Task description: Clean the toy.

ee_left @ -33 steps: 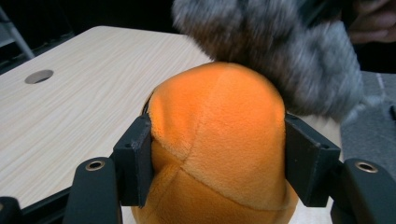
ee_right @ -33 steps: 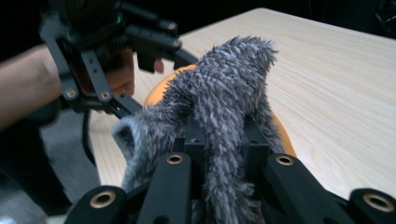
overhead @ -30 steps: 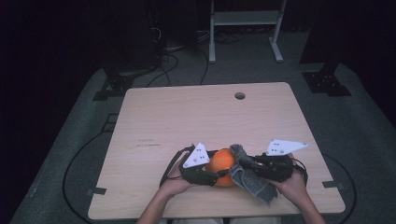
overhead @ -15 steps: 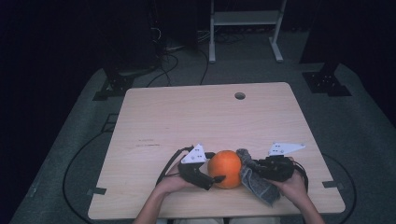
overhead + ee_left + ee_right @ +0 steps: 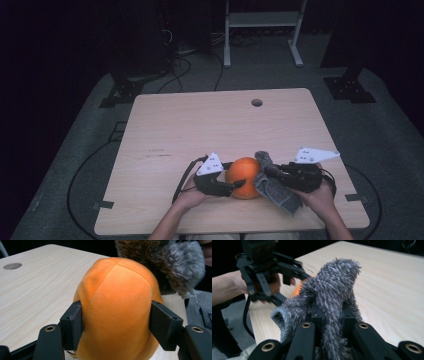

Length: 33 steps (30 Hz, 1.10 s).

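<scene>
A round orange plush (image 5: 244,178) rests near the table's front edge. My left gripper (image 5: 235,184) is shut on it. In the left gripper view the two black jaws press into the orange plush (image 5: 117,307) from both sides. A grey furry cloth (image 5: 274,189) hangs against the plush's right side, and my right gripper (image 5: 270,173) is shut on it. In the right gripper view the grey furry cloth (image 5: 332,300) is pinched between the jaws and stands up above them. The left gripper (image 5: 268,272) appears beyond it, with a sliver of orange plush (image 5: 297,291) behind the fur.
The light wooden table (image 5: 210,130) has a round cable hole (image 5: 257,102) at the back. Cables trail on the grey floor (image 5: 75,170) to the left. A white-legged stand (image 5: 260,30) sits beyond the table.
The right gripper has pulled the grey cloth a little to the right, off the orange plush, which now shows more fully. The left gripper has hardly moved.
</scene>
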{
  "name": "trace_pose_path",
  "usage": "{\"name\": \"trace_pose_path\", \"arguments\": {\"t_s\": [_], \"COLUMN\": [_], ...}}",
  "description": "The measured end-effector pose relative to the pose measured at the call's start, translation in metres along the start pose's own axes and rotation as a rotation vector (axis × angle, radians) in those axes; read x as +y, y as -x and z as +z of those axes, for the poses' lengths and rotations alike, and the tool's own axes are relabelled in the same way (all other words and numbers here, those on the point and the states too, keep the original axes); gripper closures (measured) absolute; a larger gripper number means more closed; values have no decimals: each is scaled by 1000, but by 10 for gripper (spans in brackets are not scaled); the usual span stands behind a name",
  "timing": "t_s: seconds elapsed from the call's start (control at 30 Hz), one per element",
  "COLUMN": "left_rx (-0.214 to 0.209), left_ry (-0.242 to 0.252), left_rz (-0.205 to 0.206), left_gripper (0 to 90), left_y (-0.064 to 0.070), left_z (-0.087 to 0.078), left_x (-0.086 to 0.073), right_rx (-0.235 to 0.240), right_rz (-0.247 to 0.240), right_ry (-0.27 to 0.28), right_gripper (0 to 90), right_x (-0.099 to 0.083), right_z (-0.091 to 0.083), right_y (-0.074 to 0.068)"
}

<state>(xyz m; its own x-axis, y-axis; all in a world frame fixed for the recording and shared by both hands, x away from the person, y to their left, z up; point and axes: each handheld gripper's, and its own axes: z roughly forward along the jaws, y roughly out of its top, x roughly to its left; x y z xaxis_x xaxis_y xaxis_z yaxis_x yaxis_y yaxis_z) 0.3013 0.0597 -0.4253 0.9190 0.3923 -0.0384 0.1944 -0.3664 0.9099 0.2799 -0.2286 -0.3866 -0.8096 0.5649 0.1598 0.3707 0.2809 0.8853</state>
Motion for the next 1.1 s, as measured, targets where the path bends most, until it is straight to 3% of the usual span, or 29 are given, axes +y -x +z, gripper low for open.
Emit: {"name": "trace_pose_path", "arguments": {"t_s": [0.03, 0.1, 0.2, 0.3, 0.4, 0.43, 0.47, 0.53, 0.6, 0.7, 0.73, 0.83, 0.9, 1.0, 1.1], "left_rx": [-3, -54, -94, -28, -50, -85, -83, -47, -30, 14, 11, -15, -8, -8, -16], "left_ry": [-7, -36, -4, -17, -29, -21, -13, -1, 5, -7, -15, -30, -47, -48, -49], "left_rz": [12, 28, 40, 8, -4, -1, 12, 55, 56, 66, 69, 85, 111, 112, 123], "left_gripper": [334, 300, 262, 114, 77, 108, 173, 281, 355, 380, 380, 380, 382, 386, 380], "left_y": [2, 5, 2, -1, -1, -1, 1, 5, 5, 7, 7, 14, 20, 20, 21], "left_z": [0, -1, -6, 1, 9, 11, 12, 10, 4, -4, -5, 1, 6, 5, 6], "left_x": [2, 3, 1, 2, -2, -4, -5, -4, 1, 8, 10, 10, 7, 6, 5], "right_rx": [-5, -12, 26, 32, 39, 33, 29, 23, 9, 5, 14, 24, -9, -32, -98], "right_rz": [-24, -44, 16, 23, -1, -8, -12, -8, -18, -56, -73, -141, -175, -131, -64], "right_ry": [-3, -31, -30, -33, -43, -49, -50, -53, -42, -8, 0, -19, -57, -44, -57], "right_gripper": [775, 774, 773, 772, 772, 773, 772, 772, 773, 774, 774, 773, 774, 776, 776], "right_x": [3, 3, -9, -13, -12, -12, -10, -9, -6, 3, 7, 15, 14, 7, -4], "right_z": [3, 11, 8, 2, 3, 3, 4, 3, 0, -6, -7, 0, 8, 8, 2], "right_y": [-5, -7, 6, 10, 8, 6, 6, 6, 5, -5, -10, -28, -33, -18, 2]}}
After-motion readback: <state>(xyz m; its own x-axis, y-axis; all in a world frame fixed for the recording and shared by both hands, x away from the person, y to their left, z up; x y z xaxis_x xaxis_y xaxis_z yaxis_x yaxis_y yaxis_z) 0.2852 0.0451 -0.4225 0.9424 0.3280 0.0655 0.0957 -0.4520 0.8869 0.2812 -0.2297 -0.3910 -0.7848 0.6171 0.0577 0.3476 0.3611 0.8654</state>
